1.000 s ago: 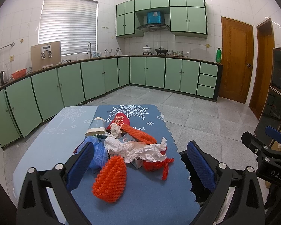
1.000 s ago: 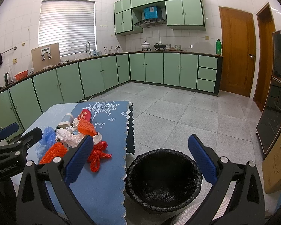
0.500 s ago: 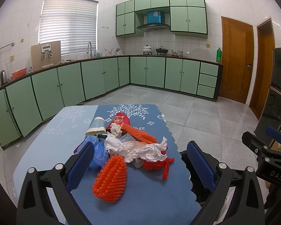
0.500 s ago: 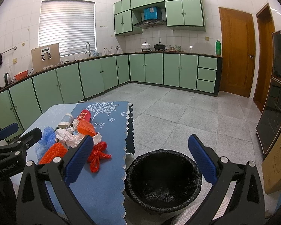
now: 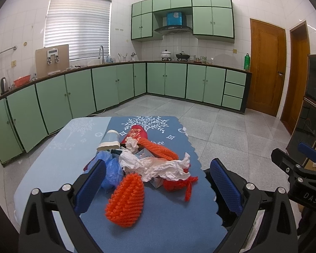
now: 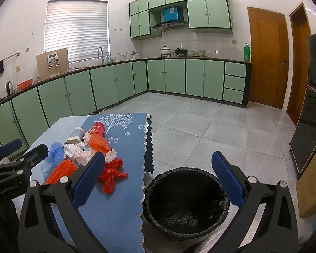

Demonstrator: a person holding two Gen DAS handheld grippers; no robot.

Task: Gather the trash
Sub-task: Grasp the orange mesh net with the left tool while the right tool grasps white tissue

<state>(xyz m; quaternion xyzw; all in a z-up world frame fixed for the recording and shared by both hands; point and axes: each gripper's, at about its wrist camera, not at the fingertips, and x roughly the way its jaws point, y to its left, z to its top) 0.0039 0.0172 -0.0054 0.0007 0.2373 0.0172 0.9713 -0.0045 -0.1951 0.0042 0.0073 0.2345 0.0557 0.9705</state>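
Both my left tool (image 5: 157, 186) and right tool (image 6: 157, 178) gape, empty. Trash pile (image 5: 145, 164) sits mid-bench; bin (image 6: 186, 202) beside its edge. Risk: tangled wrappers drag neighbours onto the floor.

Matt blue cloth (image 5: 158, 215) with a scalloped edge covers the worktop. On it, crumpled white paper (image 5: 158, 166), thin crinkly blue plastic bag (image 5: 111, 172), bristly orange foam netting (image 5: 126, 200), glossy red plastic ribbon (image 6: 111, 175). The bin (image 6: 185, 200) wears a shiny, wrinkled black plastic liner. Left tool (image 5: 158, 183): matt black plastic frame, blue dimpled pads (image 5: 225, 185), bright metal screws. Floor tiles (image 6: 221, 130) gleam, polished stone.
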